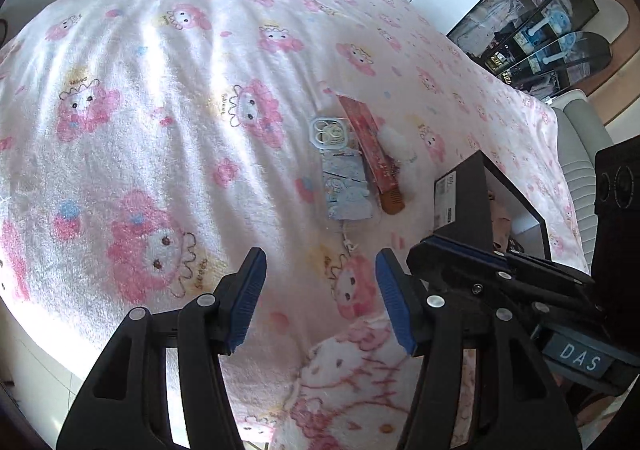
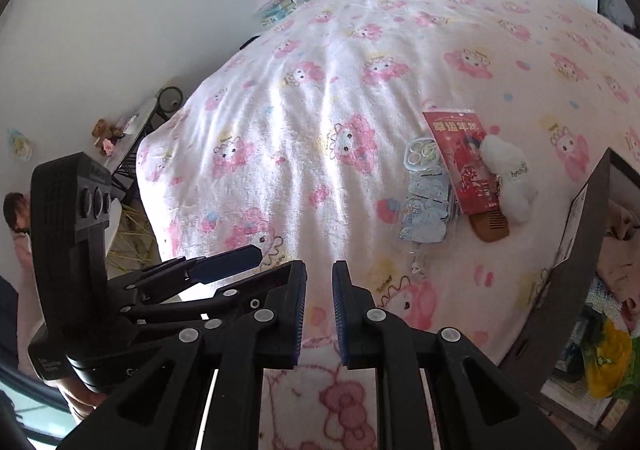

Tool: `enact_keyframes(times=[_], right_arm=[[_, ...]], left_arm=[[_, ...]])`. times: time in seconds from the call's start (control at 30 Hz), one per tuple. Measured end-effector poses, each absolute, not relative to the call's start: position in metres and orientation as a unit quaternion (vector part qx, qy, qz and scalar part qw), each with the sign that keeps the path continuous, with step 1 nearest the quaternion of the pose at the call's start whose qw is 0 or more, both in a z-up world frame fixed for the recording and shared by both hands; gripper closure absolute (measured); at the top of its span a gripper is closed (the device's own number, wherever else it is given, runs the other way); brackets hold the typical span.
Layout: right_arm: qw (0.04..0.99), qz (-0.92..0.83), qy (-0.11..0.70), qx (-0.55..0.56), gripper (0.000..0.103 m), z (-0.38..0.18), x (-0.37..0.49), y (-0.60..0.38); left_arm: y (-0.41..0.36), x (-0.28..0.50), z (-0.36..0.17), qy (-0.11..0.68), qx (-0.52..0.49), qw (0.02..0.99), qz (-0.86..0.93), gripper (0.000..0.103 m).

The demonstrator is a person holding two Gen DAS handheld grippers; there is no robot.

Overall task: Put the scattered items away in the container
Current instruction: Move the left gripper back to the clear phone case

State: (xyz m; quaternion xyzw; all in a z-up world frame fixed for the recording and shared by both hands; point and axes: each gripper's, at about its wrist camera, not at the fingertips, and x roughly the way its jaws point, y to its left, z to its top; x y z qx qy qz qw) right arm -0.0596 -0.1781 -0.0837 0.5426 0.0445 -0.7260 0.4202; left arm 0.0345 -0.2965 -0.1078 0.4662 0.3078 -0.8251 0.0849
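Box (image 2: 576,250) contents perhaps cloth, cropped.

Both tongs, the left tongs (image 1: 320,302) and the right tongs (image 2: 319,314), are of black plastic with silver round screws, blue ribbed pads (image 1: 394,306) and a grey label (image 1: 580,360) reading "DAS".

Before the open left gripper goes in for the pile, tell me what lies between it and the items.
Nothing visible does. Between the left gripper and the light blue pouch, the nearest of the items, lies only bare pink blanket and a thin white cord trailing from the pile. The black box stands off to the right, apart from the pile.
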Motion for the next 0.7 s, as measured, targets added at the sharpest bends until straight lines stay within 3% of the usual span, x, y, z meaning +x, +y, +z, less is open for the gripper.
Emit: enact_keyframes(times=[0.23, 0.5, 0.7], right_arm=[[0.406, -0.707, 0.062, 0.576, 0.091, -0.122, -0.092, -0.21], [0.327, -0.707, 0.069, 0.623, 0.089, -0.166, -0.138, -0.202], [0.306, -0.698, 0.042, 0.645, 0.089, -0.182, -0.153, -0.187]], left_arm=[[-0.326, 0.004, -0.153, 0.344, 0.483, 0.067, -0.802, 0.043], [-0.335, -0.026, -0.188, 0.38, 0.493, 0.05, -0.781, 0.038], [-0.339, -0.026, -0.203, 0.399, 0.486, 0.049, -0.776, 0.037]])
